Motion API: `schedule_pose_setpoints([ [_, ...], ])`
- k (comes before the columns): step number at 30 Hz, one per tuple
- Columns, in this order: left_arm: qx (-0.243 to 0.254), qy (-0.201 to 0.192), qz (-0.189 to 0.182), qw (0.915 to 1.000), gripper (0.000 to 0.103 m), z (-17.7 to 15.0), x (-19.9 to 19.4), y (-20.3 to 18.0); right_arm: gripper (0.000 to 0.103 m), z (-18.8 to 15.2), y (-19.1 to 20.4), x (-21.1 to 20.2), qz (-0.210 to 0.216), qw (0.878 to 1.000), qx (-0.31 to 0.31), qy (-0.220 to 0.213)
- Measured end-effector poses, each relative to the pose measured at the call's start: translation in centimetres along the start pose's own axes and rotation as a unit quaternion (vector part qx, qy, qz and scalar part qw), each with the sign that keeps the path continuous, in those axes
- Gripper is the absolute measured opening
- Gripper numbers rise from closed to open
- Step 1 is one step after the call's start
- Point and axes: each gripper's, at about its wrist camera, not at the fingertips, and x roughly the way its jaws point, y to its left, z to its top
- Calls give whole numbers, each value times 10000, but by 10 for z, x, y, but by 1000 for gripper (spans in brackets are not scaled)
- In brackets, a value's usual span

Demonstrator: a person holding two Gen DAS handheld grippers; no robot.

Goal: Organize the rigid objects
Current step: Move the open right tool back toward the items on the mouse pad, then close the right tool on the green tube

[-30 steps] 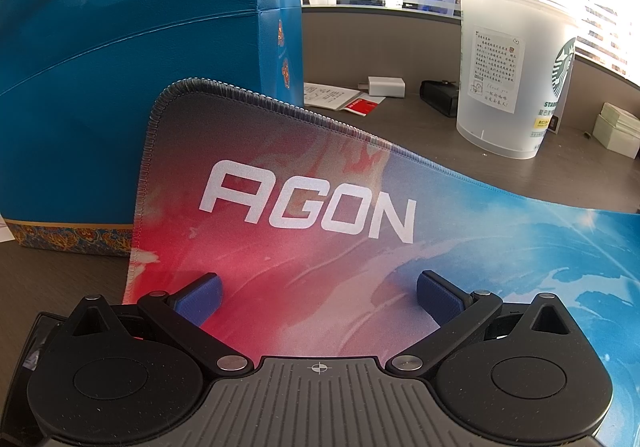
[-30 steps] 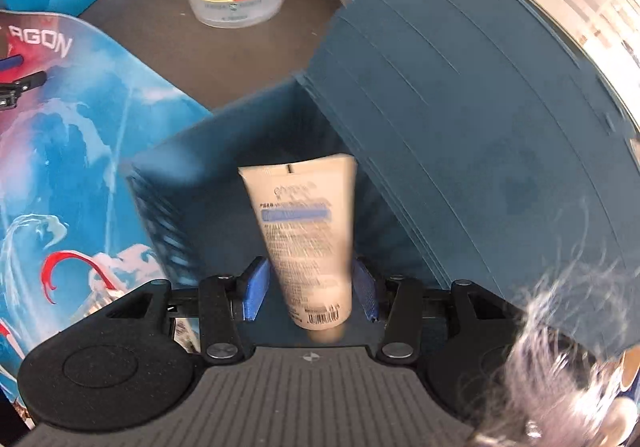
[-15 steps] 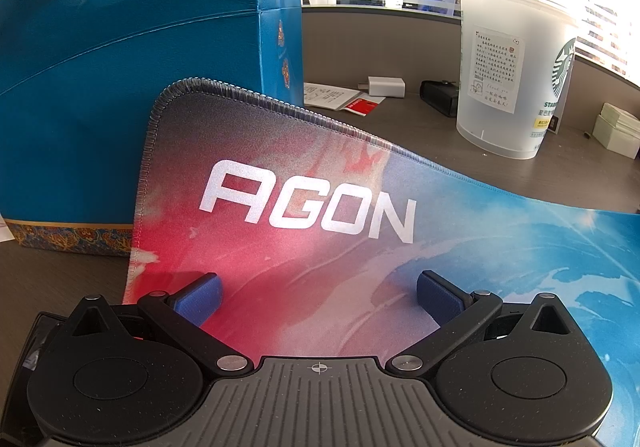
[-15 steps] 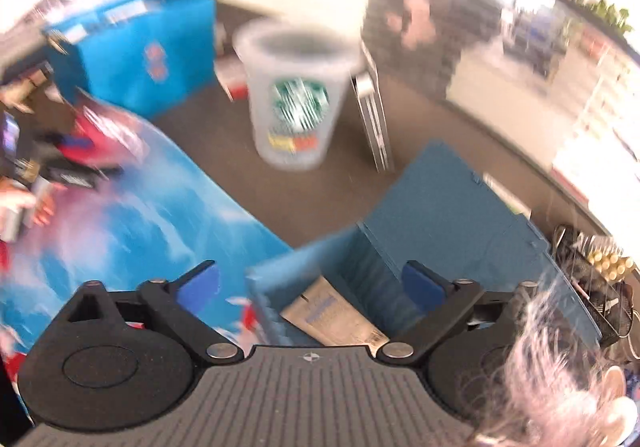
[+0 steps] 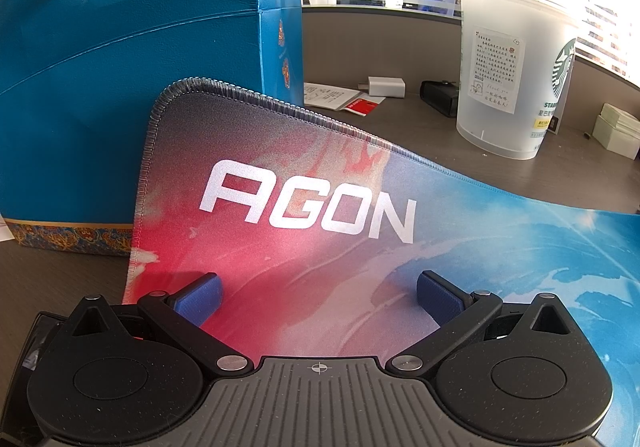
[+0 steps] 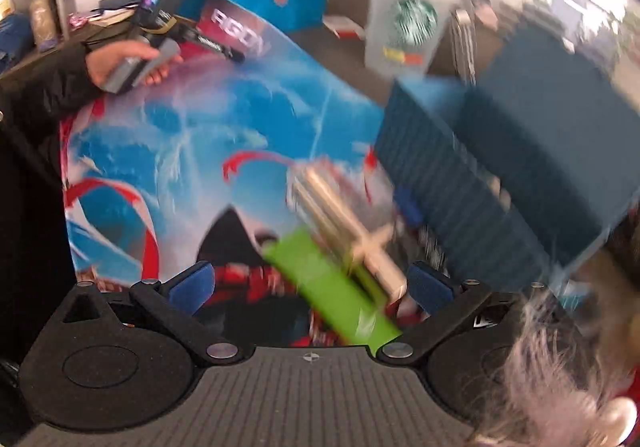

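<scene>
My right gripper [image 6: 312, 283] hovers over the mouse mat [image 6: 224, 135], its jaws opening wide. Below and between them lie a flat green object [image 6: 332, 287] and a gold, tube-like object [image 6: 344, 223], both blurred, and no pad touches them. The dark blue crate [image 6: 460, 183] with its raised lid stands to the right. My left gripper [image 5: 318, 295] rests open over the red corner of the AGON mat [image 5: 312, 207], nothing between its fingers. In the right wrist view a hand holds that left gripper [image 6: 160, 43] at the far left.
A tall blue gift bag [image 5: 132, 59] stands behind the mat's corner. A frosted Starbucks cup [image 5: 512, 71] sits on the desk to the right, with a white charger [image 5: 386, 87], papers and a small black item near it. A dark sleeve [image 6: 36, 95] borders the mat's left.
The right gripper let go of the cream tube in the blue crate, opened wide and swung left over the mat, above the green and gold objects. The left gripper has not moved.
</scene>
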Motion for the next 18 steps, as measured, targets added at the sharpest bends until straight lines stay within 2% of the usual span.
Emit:
schedule_pose_setpoints([
  [4, -1, 0, 1, 10000, 103, 0, 0, 0, 102, -21, -7, 3, -113, 9998, 155, -98],
  [11, -3, 0, 4, 10000, 103, 0, 0, 0, 100, -40, -22, 17, -3, 9977, 670, -129],
  [15, -4, 0, 6, 10000, 103, 0, 0, 0, 85, -43, -20, 24, -116, 9934, 1133, -111],
  [16, -4, 0, 6, 10000, 103, 0, 0, 0, 83, -43, -17, 24, -124, 9936, 1118, -143],
  [18, -5, 0, 7, 10000, 103, 0, 0, 0, 71, -42, -5, 23, -82, 9951, 975, -165],
])
